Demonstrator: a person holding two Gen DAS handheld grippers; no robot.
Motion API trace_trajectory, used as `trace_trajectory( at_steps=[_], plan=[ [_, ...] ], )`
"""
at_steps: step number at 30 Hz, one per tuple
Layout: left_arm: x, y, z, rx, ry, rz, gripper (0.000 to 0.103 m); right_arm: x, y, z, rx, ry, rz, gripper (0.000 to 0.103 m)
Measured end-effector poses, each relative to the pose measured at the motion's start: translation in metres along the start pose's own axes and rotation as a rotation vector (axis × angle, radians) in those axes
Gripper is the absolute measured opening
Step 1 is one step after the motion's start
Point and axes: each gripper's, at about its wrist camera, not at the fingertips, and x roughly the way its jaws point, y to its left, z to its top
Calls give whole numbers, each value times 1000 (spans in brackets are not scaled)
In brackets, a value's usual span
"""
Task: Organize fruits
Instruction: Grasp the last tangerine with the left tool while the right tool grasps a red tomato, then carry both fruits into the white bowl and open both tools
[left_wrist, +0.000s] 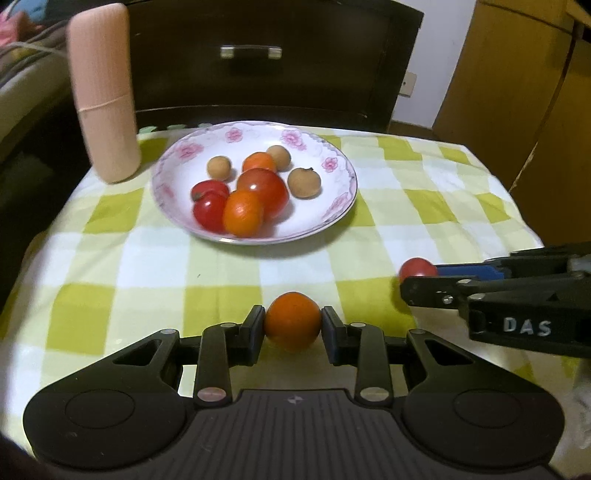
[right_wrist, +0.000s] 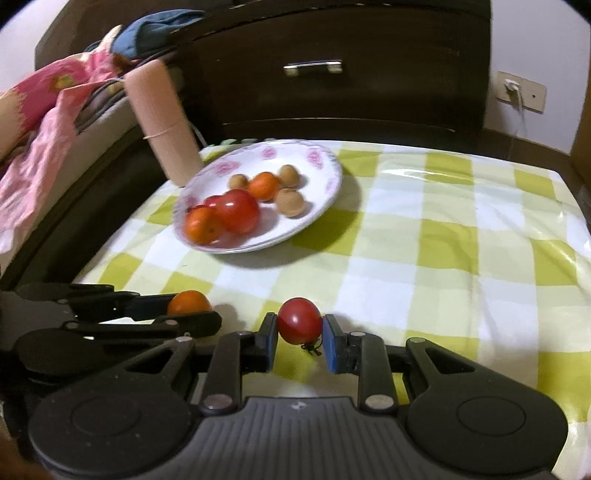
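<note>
Left gripper (left_wrist: 292, 326) pinches an orange (left_wrist: 292, 320); right gripper (right_wrist: 300, 332) pinches a tomato (right_wrist: 299, 320). Both likely bound for the plate (left_wrist: 332, 218).

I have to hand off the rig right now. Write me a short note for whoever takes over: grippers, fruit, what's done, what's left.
Left gripper: shut on an orange fruit, low over the checkered tablecloth.
Right gripper: pads on either side of a red tomato, which appears gripped.
Plate: already holds three red tomatoes, two orange fruits and three small brown fruits.
Done: most of the fruit is on the plate.
Left: bring both held fruits to the plate and release them. A pink cylinder stands just left of the plate.
</note>
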Motion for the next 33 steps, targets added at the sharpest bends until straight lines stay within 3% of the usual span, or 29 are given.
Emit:
trace_trajectory(
  at_steps=[7,16,28,33],
  plan=[
    [-21,5,15,-24,-72,-3,41,-3,22,13,-22,-37,17,33],
    [-6,26,49,-48,-112,35,40,16,29,47,-13,-81,17,33],
    [26,43,76,-57,-91,61,40,45,24,85,-3,-115,10,34],
    [27,46,78,-64,-89,74,44,51,21,89,17,-101,24,34]
  ],
)
